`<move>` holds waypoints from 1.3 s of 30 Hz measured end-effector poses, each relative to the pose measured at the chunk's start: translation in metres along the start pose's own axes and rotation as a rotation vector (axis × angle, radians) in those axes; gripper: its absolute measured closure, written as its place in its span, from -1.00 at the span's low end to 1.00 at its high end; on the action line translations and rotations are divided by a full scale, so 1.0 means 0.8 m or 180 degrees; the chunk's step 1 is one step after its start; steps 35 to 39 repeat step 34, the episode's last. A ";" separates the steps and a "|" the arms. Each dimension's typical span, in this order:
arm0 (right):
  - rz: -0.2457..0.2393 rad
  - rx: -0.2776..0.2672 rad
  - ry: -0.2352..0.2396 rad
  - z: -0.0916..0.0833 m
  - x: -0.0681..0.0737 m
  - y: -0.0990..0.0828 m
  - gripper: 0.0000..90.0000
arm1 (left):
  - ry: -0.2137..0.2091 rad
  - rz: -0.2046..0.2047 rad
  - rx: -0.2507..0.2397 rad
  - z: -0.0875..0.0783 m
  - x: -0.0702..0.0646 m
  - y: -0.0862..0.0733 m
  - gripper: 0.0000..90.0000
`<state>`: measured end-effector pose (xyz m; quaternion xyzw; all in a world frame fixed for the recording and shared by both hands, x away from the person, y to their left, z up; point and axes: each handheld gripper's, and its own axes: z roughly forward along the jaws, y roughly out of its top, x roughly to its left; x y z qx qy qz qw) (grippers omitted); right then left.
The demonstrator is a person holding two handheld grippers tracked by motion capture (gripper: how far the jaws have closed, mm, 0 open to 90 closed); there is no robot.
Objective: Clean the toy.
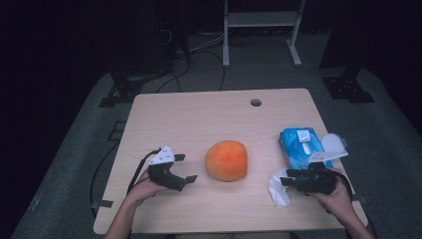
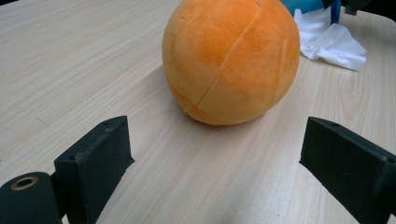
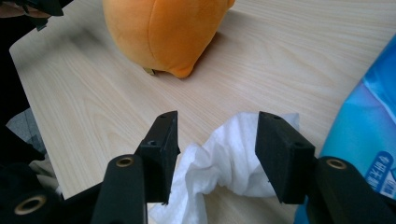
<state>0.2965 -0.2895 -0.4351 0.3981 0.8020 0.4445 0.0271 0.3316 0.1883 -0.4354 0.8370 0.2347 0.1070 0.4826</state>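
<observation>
Hovering with its jaws partly open, the right gripper (image 3: 215, 154) has a crumpled white wet wipe (image 3: 219, 172) sitting between them, apparently not pinched yet. Just to its right is the blue wipe pack (image 3: 369, 140) with its lid flipped up. The left gripper (image 2: 215, 158) is wide open and empty, with the orange plush ball (image 2: 231, 58) straight ahead of it. So the wipe looks pulled out, but the grab and any wiping are still to do.
</observation>
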 end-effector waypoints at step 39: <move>0.0051 -0.0159 0.0015 -0.030 0.003 -0.018 -0.01 | 0.0178 -0.0202 -0.0060 -0.043 -0.009 -0.040 -0.82</move>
